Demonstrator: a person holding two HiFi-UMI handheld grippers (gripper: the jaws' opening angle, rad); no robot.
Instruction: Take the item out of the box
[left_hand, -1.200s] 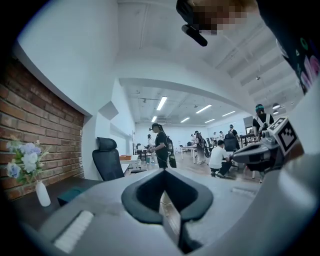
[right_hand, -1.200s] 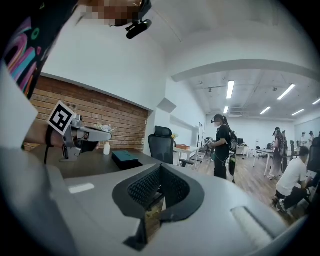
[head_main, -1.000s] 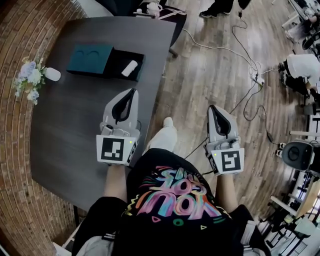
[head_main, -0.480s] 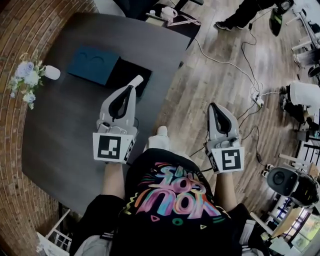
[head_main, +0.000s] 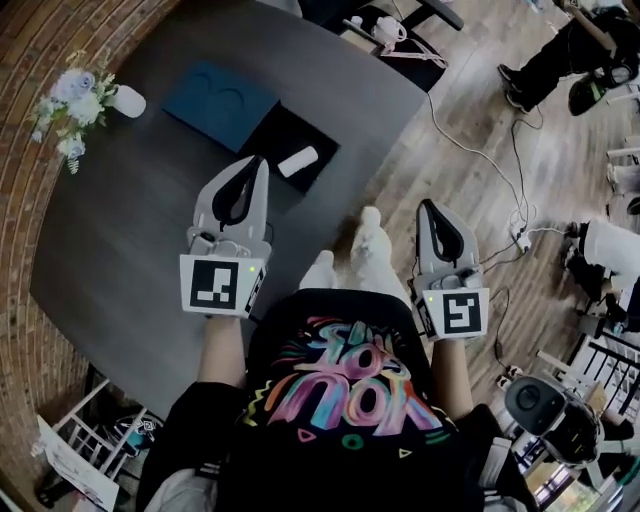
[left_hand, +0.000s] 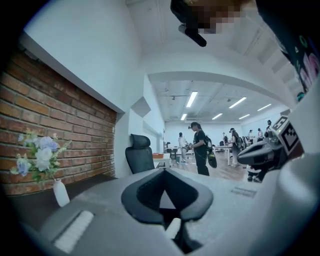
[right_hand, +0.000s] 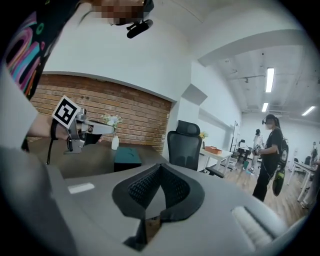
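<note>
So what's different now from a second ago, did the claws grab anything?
The left claw moved up close to the open black box on the table; the right claw came along, over the floor. Nothing grabbed: both claws stayed shut and empty, and the white item still lies in the box.

two handheld grippers, a left gripper and a right gripper, just one dark table, one black box, one teal lid, one white item, one white vase, one bunch of flowers, one office chair
</note>
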